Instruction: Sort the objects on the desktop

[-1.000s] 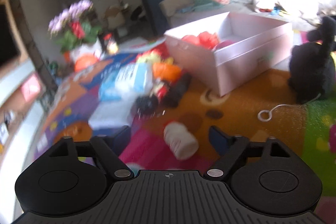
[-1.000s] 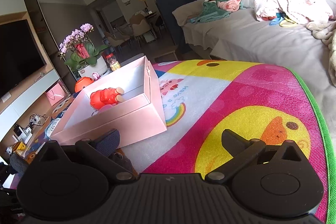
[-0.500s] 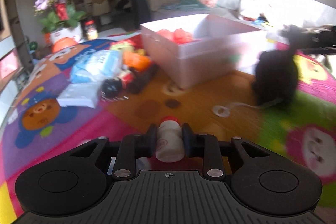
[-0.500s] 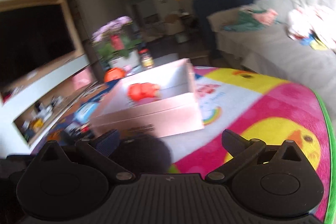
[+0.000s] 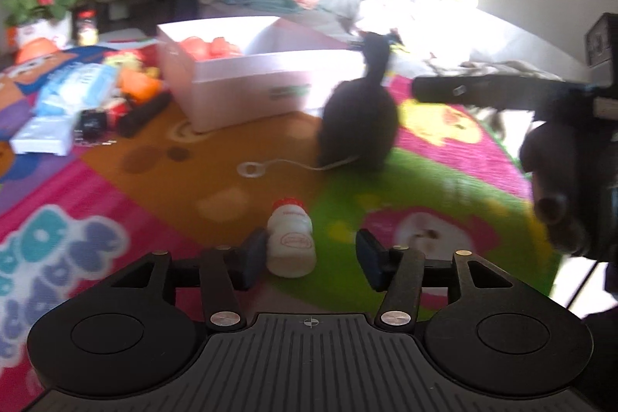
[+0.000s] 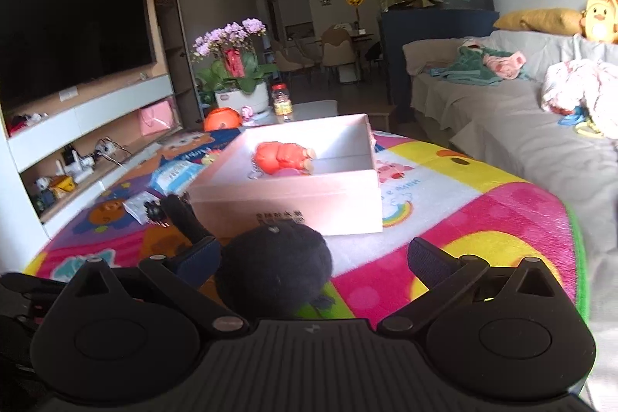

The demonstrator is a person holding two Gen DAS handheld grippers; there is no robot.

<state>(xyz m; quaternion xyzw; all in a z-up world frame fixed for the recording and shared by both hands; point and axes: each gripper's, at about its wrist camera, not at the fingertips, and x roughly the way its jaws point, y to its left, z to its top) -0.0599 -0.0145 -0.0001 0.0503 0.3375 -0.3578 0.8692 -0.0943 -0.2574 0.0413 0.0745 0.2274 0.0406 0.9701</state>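
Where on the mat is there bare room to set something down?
Bare: the orange patch between the pink box, the black plush toy and the small white bottle; also the mat right of the box. Crowded: the pile left of the box.

A small white bottle [image 5: 290,243] with a red cap is standing upright on the colourful mat, near in the left wrist view. A black plush toy [image 5: 358,120] with a white cord and ring is sitting farther off, just right of an open pink box [image 5: 247,80] that is holding red toys [image 6: 282,157]. More clutter is lying far left.
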